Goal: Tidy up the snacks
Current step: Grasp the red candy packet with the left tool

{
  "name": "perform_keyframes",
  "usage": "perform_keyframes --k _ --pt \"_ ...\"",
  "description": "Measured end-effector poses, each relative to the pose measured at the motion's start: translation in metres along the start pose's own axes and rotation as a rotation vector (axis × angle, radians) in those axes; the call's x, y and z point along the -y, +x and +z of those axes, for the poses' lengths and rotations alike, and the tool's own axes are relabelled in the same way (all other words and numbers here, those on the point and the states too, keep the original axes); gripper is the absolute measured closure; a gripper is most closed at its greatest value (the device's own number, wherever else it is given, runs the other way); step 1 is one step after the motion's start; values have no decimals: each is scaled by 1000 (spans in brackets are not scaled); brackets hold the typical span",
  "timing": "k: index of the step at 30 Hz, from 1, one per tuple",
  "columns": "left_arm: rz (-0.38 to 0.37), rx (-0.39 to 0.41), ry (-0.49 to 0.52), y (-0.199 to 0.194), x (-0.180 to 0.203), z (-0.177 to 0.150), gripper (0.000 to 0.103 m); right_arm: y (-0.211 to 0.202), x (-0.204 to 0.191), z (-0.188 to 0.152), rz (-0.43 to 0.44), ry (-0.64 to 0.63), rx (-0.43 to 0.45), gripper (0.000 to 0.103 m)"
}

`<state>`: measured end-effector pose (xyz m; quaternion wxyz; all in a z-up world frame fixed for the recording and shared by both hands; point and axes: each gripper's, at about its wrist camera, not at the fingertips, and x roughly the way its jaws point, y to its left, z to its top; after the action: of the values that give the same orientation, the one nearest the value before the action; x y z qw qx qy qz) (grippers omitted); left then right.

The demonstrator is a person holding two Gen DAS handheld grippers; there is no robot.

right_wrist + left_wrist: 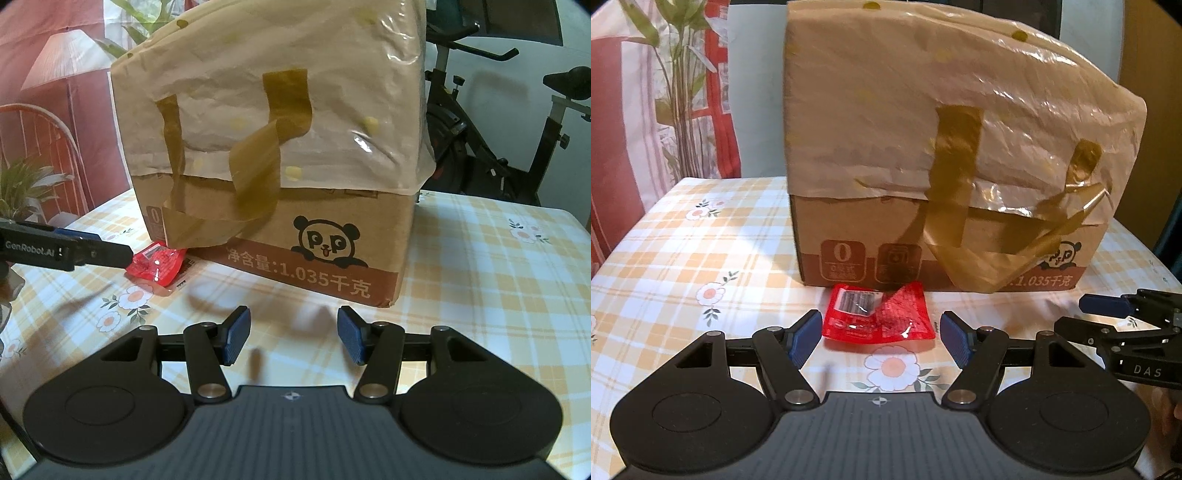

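Box point(923, 147) top beyond frame edge

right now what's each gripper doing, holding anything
Left gripper: open, holding nothing; the red snack packet lies on the table between its fingers, untouched.
Right gripper: open, empty, in front of the cardboard box.

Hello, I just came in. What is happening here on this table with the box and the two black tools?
A person holds a gripper in each hand to tidy snacks. The left gripper is open and aimed at a red snack packet, which lies flat on the checked tablecloth just in front of a cardboard box lined with a plastic bag. The pads do not touch the packet yet. The right gripper is open and empty, facing the box.
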<state>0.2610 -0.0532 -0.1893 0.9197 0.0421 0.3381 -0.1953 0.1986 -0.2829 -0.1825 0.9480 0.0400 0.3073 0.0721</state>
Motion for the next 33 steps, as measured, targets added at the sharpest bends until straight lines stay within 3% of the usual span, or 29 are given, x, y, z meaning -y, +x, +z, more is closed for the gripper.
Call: perform_keyframes --k 12,19,24,33 --pt "33 -19 -1 31 10 12 30 2 -2 -2 1 -6 -7 47" --pt "74 -88 -48 55 -3 19 30 3 -2 -2 2 -4 -12 47" --pt "64 -110 -51 53 -8 14 23 3 -1 -2 1 2 -13 47" --pt "18 -115 -40 44 -14 2 28 4 2 -2 0 8 -15 47"
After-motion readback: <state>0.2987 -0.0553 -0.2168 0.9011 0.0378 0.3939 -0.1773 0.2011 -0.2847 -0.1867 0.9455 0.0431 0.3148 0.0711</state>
